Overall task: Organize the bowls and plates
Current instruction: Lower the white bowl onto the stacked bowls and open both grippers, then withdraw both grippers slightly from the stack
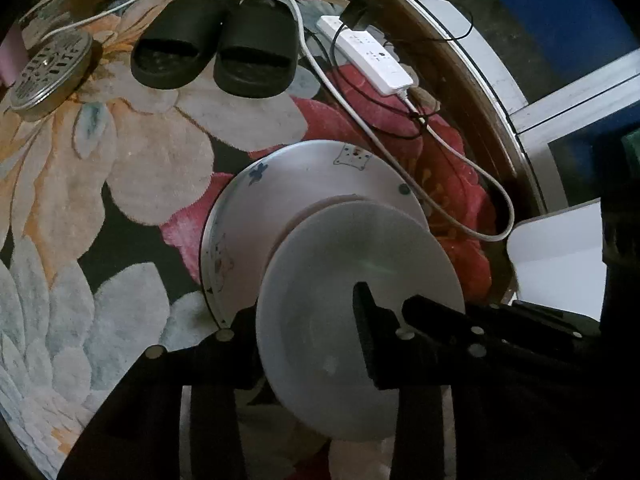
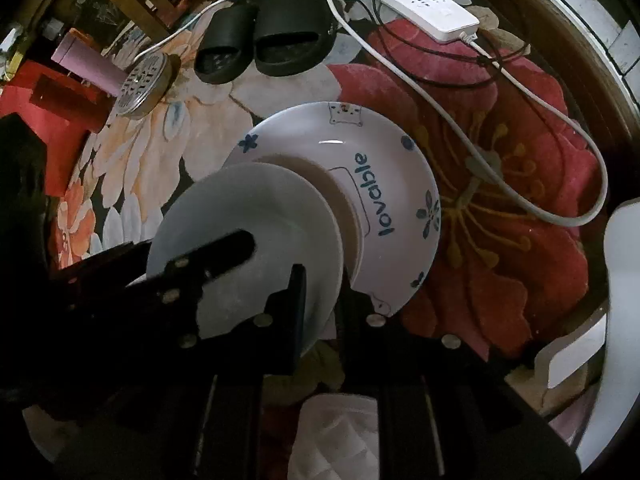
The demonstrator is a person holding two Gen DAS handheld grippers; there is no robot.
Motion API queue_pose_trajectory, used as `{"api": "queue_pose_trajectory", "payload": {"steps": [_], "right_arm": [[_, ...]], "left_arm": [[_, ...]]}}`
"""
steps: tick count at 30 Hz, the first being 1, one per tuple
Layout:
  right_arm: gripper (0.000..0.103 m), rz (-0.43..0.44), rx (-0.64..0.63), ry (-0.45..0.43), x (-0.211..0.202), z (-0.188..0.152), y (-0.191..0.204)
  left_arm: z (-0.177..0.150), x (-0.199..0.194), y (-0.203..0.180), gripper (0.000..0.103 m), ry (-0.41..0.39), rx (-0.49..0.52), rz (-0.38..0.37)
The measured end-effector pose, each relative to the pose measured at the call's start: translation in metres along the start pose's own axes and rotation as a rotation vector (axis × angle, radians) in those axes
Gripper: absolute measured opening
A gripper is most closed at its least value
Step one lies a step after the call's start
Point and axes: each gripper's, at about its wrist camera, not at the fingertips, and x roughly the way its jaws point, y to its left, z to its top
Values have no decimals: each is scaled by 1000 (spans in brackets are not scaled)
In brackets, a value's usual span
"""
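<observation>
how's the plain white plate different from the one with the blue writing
The plain plate is smaller and bare white; the printed plate is wider, with blue flowers and the word "lovable". The plain plate is gripped at its rim by the right tongs and sits over the printed plate, which lies below it above the floral rug. The plain plate hides part of the printed one. Both are round, white and glossy.

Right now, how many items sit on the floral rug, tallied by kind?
Dishes: 2, the printed plate and the plain white plate over it
Black slippers: 2
Power strips: 1
Perforated metal lids: 1
Pink bottles: 1
Total: 7
</observation>
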Motion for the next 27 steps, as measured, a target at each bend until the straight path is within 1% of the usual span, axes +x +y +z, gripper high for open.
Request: {"api": "queue_pose_trajectory", "payload": {"steps": [2,4,5,6,7,8,9,11,15,17,19,21,22,23,24,27], "right_arm": [[13,3,5,-3,0,0,0],[13,5,22,-16,-2,1,-3],[13,14,38,-24,-4,2,-5],[14,9,48,-26,-5,3,-7],[16,-20,56,-35,-6,4,-10],[16,-19,62,-40,-6,5,-12],[16,-9,70,-40,-6,7,-14],[16,-1,76,-37,-6,7,-14],[17,-14,53,-40,-8,6,-7],[20,-16,45,-34,-7,6,-5],[31,-6,37,-32,-7,6,-2],[66,-17,23,-48,-10,6,3],[74,-29,11,-62,-12,5,6],[86,-39,-1,-76,-14,5,10],[94,-47,-13,-88,-16,4,13],[96,-78,-51,-101,-17,4,22]], "left_arm": [[0,-2,2,43,5,-10,-15],[-1,-6,4,59,-5,-25,-53],[-1,-10,5,68,-19,-30,-43],[-1,-13,6,91,-36,-33,-18],[0,-16,8,103,-49,-40,-19],[1,-18,11,102,-55,-51,-48],[2,-20,14,102,-52,-58,-55],[3,-25,16,102,-68,-50,-37],[0,-32,23,102,-82,-33,41],[-3,-36,31,102,-89,-38,89],[-6,-38,40,102,-94,-54,111],[-10,-41,49,102,-96,-78,133],[-11,-42,53,102,-97,-88,145],[-12,-44,57,102,-101,-94,157],[-13,-46,59,102,-105,-96,168],[-16,-48,63,102,-107,-94,195]]}}
